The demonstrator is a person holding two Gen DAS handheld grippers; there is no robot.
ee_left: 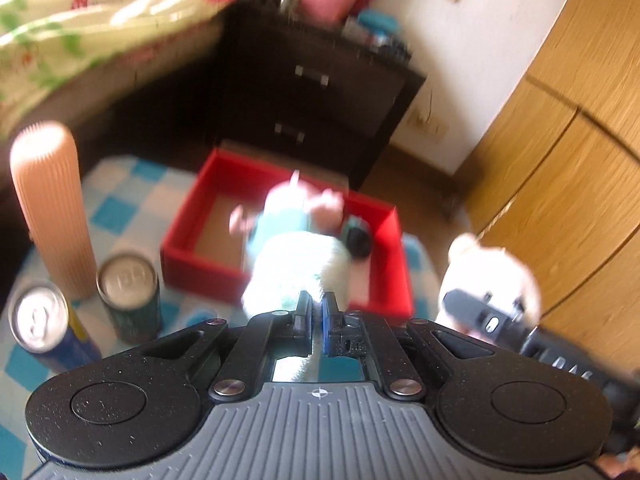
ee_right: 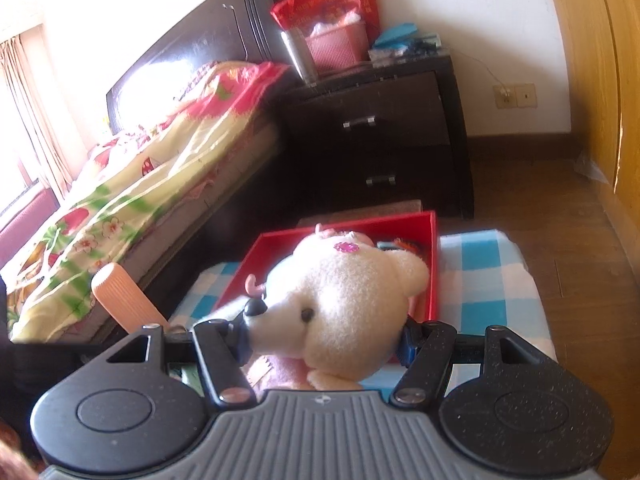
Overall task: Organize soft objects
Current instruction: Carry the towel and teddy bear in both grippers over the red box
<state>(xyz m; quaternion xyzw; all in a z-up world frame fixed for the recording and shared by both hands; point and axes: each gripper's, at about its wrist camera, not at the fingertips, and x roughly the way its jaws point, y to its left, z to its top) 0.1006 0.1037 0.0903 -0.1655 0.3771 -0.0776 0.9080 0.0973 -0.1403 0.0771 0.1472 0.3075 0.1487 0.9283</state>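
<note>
Left wrist view, blurred: left gripper (ee_left: 317,312) pressed together, pinching white fabric of a plush doll (ee_left: 296,240) whose long axis runs toward twelve o'clock, pink limbs far end, over the red box (ee_left: 384,240). Two cans (ee_left: 128,296) and a ribbed peach cylinder (ee_left: 50,208) stand at nine o'clock, seen whole only here. Right wrist view: right gripper (ee_right: 326,338) half spread, pads clamping a cream teddy bear (ee_right: 344,304), snout toward nine o'clock, just before the box. Bed (ee_right: 132,168) shows fully here.
</note>
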